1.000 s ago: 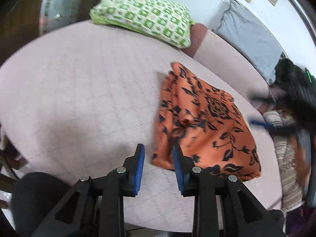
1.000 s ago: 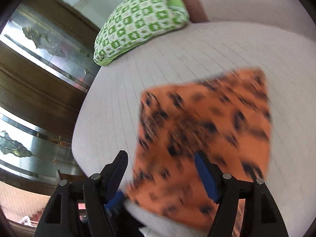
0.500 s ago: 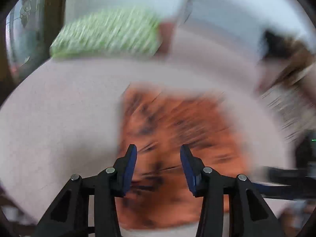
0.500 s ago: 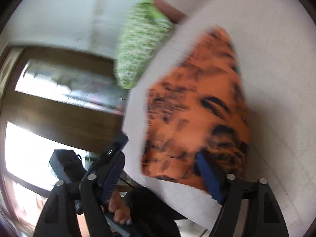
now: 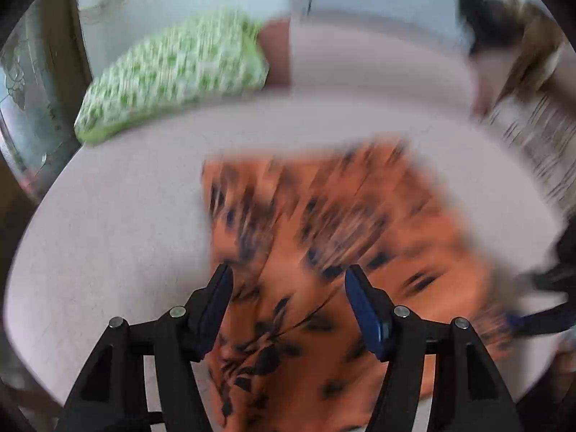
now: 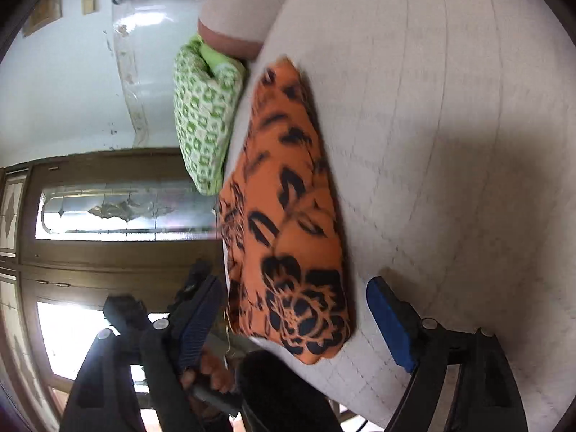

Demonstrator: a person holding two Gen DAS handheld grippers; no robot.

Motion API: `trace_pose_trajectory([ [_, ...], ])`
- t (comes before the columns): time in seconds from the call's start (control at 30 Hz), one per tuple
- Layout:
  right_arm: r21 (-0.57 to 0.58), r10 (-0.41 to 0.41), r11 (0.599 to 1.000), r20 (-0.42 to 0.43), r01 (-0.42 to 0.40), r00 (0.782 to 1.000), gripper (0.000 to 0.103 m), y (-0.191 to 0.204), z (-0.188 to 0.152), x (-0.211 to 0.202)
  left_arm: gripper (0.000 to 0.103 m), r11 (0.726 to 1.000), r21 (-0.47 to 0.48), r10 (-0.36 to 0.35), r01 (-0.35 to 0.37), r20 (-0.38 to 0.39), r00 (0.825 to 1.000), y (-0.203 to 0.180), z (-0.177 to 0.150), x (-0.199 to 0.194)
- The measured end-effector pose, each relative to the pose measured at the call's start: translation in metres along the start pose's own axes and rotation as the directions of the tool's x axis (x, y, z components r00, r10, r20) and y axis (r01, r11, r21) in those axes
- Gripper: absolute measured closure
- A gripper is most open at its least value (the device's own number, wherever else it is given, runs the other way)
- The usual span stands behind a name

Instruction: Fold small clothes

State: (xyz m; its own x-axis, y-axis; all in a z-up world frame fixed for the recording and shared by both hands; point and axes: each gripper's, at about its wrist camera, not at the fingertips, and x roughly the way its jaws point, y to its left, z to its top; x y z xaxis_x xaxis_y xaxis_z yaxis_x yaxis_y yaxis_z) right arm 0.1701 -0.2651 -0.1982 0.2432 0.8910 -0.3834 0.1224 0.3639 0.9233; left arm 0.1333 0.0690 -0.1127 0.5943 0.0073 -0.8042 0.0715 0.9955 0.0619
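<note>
Right wrist view: an orange cloth with black flower print (image 6: pixel 288 216) is seen lying folded into a compact, roughly rectangular bundle on the pale quilted surface (image 6: pixel 450 144), close to its near edge. One narrow end of the bundle is turned toward a green-and-white patterned pillow (image 6: pixel 205 115), which is set at the far side of the surface just beside that end. The right tongs (image 6: pixel 298 320) are spread wide and released, with the near end of the cloth framed between the two blue pads, though no pad is seen pressing on it.

In the left wrist view, much blurred, the same cloth (image 5: pixel 324 252) is shown spread below the left tongs (image 5: pixel 288 291), whose jaws are likewise parted with nothing clamped between them; whether the pads touch the fabric cannot be told. The pillow (image 5: pixel 172 75) is seen beyond, at the surface's (image 5: pixel 108 234) far left. A wooden door with patterned glass (image 6: pixel 118 212) is visible behind the surface.
</note>
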Motion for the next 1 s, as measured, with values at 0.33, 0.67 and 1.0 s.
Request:
trace_pose_trajectory([
  [0.33,-0.182,-0.240,0.954,0.015,0.239,0.971,0.065,0.035,-0.003,0.046,0.033,0.991,-0.129,-0.049,0.044,-0.037,0.998,0.031,-0.014,0.025],
  [0.67,-0.167,-0.149,0.973,0.076,0.160,0.986,0.029,0.050,0.000,0.015,0.041,0.990,-0.089,-0.096,0.111,0.154,0.983,0.032,0.009,-0.034],
  [1.0,-0.263,-0.250,0.929,0.080,0.262,0.965,0.065,0.064,0.043,0.060,0.032,0.982,-0.178,-0.077,0.067,-0.045,0.996,0.054,-0.013,0.045],
])
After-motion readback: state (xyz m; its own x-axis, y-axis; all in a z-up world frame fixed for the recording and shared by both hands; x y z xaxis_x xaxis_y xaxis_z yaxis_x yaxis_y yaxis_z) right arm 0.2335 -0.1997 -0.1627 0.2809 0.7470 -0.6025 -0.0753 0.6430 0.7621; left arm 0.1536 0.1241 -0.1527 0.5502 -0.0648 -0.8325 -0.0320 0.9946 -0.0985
